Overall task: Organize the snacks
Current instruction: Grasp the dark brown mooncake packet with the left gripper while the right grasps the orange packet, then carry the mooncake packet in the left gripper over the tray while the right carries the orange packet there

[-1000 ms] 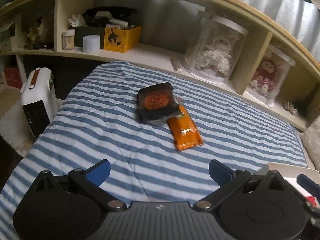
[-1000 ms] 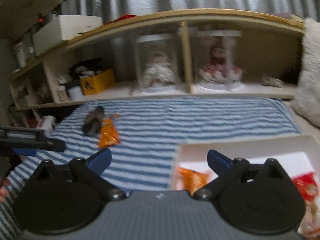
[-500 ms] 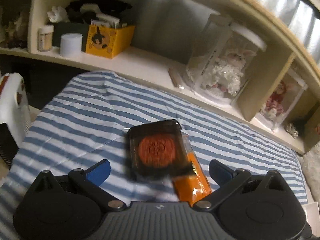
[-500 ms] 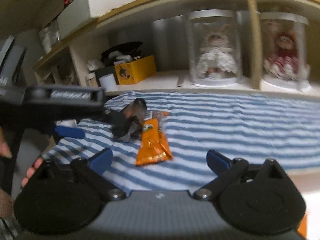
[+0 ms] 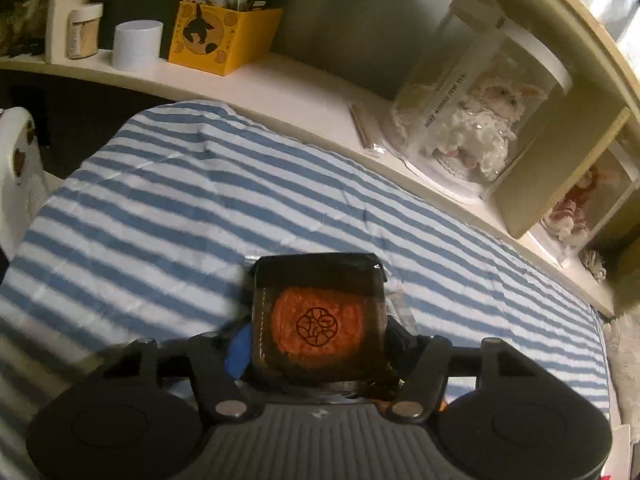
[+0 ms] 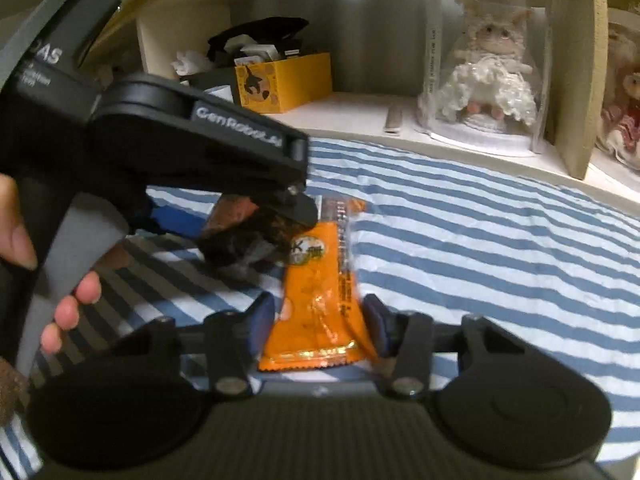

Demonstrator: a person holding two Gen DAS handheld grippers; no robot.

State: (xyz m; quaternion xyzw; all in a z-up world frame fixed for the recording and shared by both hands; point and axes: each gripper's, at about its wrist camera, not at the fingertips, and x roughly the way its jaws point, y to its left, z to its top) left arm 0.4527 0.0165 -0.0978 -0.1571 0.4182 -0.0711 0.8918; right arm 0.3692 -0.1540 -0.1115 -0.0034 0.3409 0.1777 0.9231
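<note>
A dark square snack pack with an orange round cake inside sits between the fingers of my left gripper, which is shut on it over the blue-striped bed cover. The same pack shows in the right wrist view under the left gripper's body. A long orange snack packet lies on the cover. My right gripper has closed on its near end, with both blue pads touching the packet's sides.
A cream shelf unit runs behind the bed. It holds a yellow box, a white cup and clear doll cases. A white heater stands at the left. A hand holds the left gripper.
Both grippers moved forward to the snacks and closed. The left one took hold of the dark cake pack; the right one closed around the orange packet's near end.
</note>
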